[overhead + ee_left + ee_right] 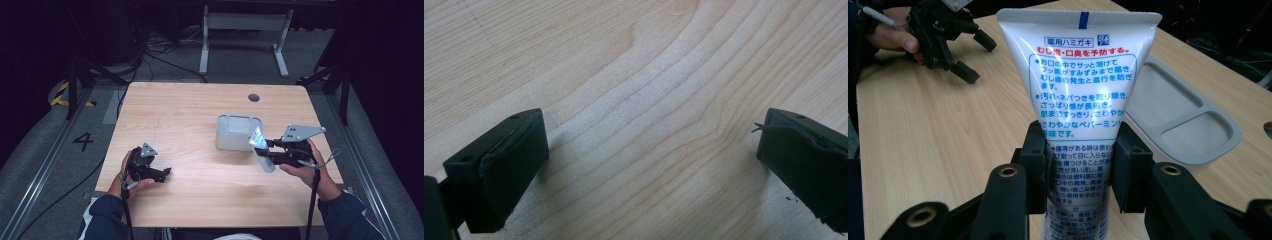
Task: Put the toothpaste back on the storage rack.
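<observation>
Overhead, pale wooden table [200,125] (floor perhaps carpeted) — dim room.

Light wood table [200,115] on grey floor [45,150] (marked "4" [83,141]), white frame [245,30] behind, dark surroundings.

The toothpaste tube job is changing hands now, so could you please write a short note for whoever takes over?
Right gripper: shut on the toothpaste tube, crimped end up, held just beside the grey holder.
Left gripper: open, empty, low over bare table at the near left.
Done: tube picked up.
Left, probably: put the tube into one of the holder's compartments, both apparently empty, then let go.
</observation>
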{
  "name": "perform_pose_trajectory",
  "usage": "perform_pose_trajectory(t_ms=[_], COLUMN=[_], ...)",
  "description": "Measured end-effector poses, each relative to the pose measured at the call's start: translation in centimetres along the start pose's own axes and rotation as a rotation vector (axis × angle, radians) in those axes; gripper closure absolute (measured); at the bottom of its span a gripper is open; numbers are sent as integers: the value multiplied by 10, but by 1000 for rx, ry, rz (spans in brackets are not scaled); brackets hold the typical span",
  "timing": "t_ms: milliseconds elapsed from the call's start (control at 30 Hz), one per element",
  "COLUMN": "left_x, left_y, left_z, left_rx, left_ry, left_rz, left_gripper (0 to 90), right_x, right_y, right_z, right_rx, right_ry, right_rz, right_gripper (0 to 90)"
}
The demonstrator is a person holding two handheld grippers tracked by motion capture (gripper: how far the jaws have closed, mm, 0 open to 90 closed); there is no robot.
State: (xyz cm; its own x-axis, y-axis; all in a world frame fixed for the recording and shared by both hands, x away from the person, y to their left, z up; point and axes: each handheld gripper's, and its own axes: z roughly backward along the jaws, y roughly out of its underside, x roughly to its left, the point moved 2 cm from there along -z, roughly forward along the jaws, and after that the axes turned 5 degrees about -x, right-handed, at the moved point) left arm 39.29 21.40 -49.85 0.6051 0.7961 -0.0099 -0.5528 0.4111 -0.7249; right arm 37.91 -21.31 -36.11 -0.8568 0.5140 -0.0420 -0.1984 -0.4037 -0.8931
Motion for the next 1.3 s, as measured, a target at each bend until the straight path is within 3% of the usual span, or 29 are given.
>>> perform_pose_trajectory(t_ms=[433, 767, 1300], left_x=[0, 0, 0], left_y=[0, 0, 0], left_z=[0, 0, 0], left_rx=[0, 1, 0], left_ry=[-1, -1, 0], left_rz=[-2, -2, -1], left_gripper=[5, 5, 5], right_x=[1, -7, -21], right_y=[-22, -46, -61], right_z=[1, -4, -20], right_rx=[-56, -88, -103], right_ry=[9, 17, 27], right_rz=[38, 56, 36], right_gripper=[657, 657, 655])
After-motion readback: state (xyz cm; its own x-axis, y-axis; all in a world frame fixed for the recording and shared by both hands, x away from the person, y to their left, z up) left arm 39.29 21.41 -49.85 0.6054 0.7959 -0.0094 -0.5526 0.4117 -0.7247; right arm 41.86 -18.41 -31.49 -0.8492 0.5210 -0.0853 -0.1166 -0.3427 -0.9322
